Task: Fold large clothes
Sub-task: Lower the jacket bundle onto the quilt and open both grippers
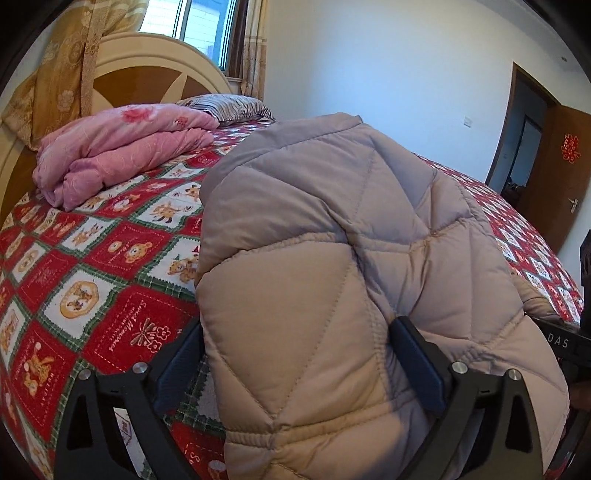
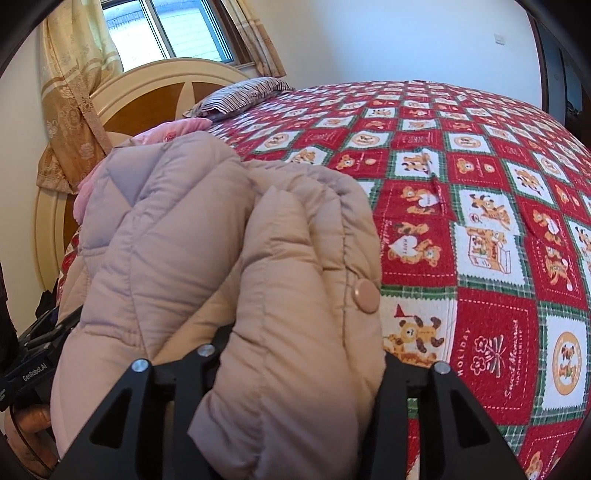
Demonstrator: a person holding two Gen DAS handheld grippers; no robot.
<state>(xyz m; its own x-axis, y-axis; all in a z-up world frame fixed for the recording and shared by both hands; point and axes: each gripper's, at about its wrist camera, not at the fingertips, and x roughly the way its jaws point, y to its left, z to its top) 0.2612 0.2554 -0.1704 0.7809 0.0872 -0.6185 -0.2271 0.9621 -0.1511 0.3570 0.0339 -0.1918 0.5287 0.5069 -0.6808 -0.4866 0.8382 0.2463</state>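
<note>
a bulky beige quilted coat (image 1: 332, 266) is held bunched above the bed (image 1: 110, 266), both grippers clamped on it. the left gripper (image 1: 295, 354) has its two blue-padded fingers (image 1: 417, 365) pressed into a thick puffed fold of the coat, one finger on each side, and the fabric swells up and over them. the right gripper (image 2: 291, 365) pinches another wad of the same coat between its black arms; its fingertips are buried in the padding and cannot be seen. a round beige snap button (image 2: 366, 291) sits on the coat's edge on the side facing the open bed.

the bed is spread with a red, white and green patchwork cover printed with teddy bears. toward the headboard (image 1: 147, 74) from the coat lies a folded pink quilt (image 1: 122, 147), resting on the cover and apart from the coat in the left wrist view; in the right wrist view only a strip of it shows behind the coat. a striped pillow (image 2: 240, 98) lies at the head of the bed, just beside the pink quilt. behind the headboard hangs a gold floral curtain (image 1: 55, 85) beside a window (image 2: 166, 29). past the far side of the bed from the headboard, a brown door (image 1: 554, 162) stands open.
</note>
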